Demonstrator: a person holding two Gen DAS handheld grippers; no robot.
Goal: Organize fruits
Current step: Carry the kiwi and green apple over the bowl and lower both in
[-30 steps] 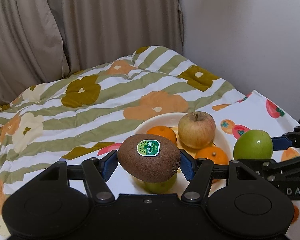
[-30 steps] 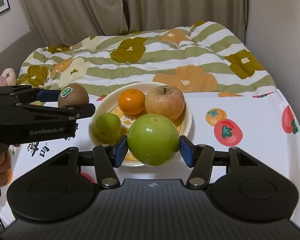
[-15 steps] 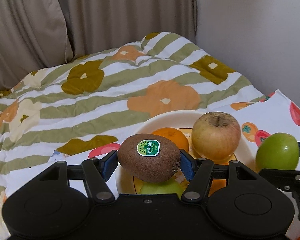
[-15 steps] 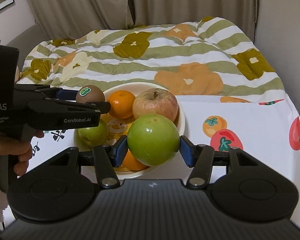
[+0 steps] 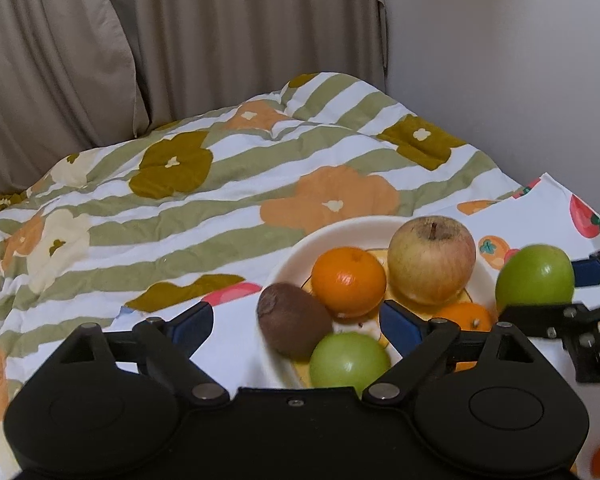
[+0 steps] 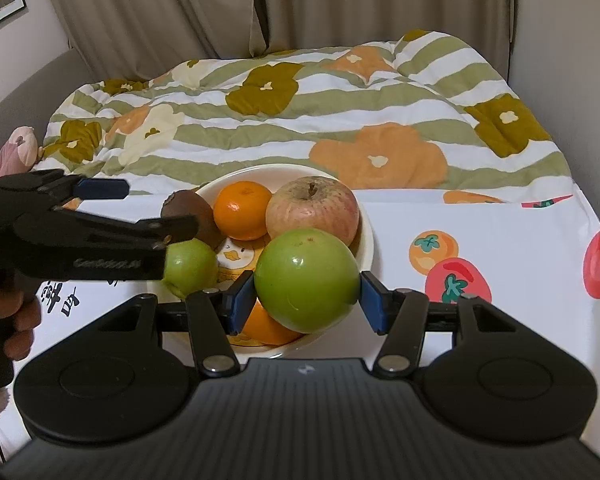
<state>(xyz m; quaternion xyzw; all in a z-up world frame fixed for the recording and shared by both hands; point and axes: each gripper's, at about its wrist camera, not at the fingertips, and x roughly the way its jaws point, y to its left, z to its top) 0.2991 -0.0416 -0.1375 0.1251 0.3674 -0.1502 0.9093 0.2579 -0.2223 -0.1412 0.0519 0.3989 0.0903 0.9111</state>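
Your left gripper [image 5: 296,322] has just been opening and has let go of the kiwi [image 5: 293,322], now in the bowl [image 6: 366,240] beside the orange [image 6: 242,210], while your right gripper [image 6: 308,298] clamps the green apple [image 6: 307,278] above the bowl, not yet placed.

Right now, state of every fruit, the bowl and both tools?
left tool: open, jaws just opened, nothing gripped
kiwi: released, lying on bowl's rim against the fruit
right tool: shut on large green apple, held over the bowl
bowl: upright, holding fruit
red apple: in bowl, stem up
tangerine: in bowl
small green apple: in bowl
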